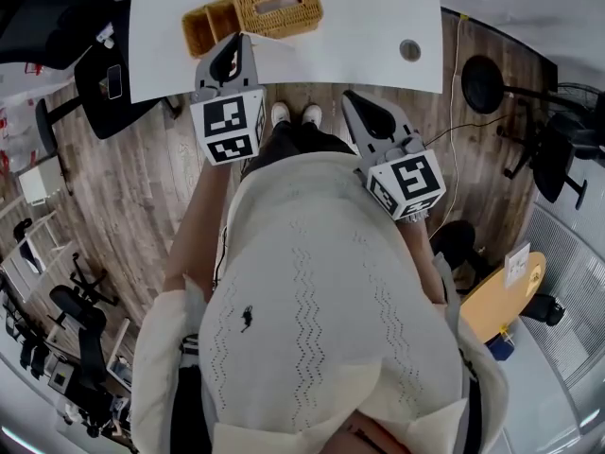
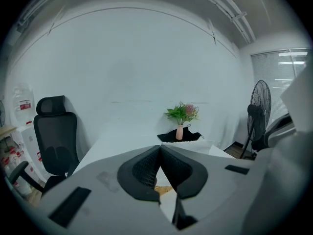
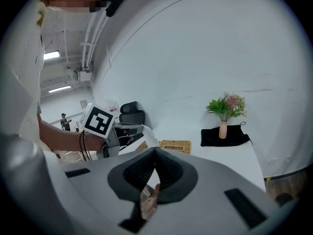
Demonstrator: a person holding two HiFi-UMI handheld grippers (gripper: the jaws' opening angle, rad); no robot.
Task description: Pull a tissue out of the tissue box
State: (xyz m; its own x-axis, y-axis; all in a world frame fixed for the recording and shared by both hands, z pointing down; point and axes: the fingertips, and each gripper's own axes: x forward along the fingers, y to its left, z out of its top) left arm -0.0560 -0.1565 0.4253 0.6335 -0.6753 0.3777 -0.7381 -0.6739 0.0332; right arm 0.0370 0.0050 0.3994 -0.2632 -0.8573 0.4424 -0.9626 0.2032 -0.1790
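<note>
Holding both grippers out front, the person stands at the near edge of the white table [image 1: 378, 26].

Left arm: the bare forearm is stretched forward. The left gripper [image 1: 236, 55] is over the table's near edge, pointing away from the body and a bit downward, with its marker cube on top. Its tip is just beside the near-left corner of the tissue box [image 1: 279, 6]. The jaws are closed tip to tip in the left gripper view. The right gripper view shows a white tissue [image 3: 145, 137] fanning out from that tip in front of the box, so it's pinched on the sheet.

Right arm: it is tucked closer to the torso. The right gripper [image 1: 357, 104] is over the wood floor, short of the table edge, aimed forward and slightly down, angled a little toward the left one. Its pads meet at the tip with nothing between them.

Tissue box: woven and rectangular, it sits flat on the table near the front edge, well ahead of the right gripper. The long axis runs roughly left-right in the head view, right end tilted slightly away. The slot faces up and runs along the same axis. An open woven basket [image 1: 208, 28] touches its left end.

A vase of flowers [image 3: 223, 129] on a black cloth sits at the far end of the table, well apart from the box.
</note>
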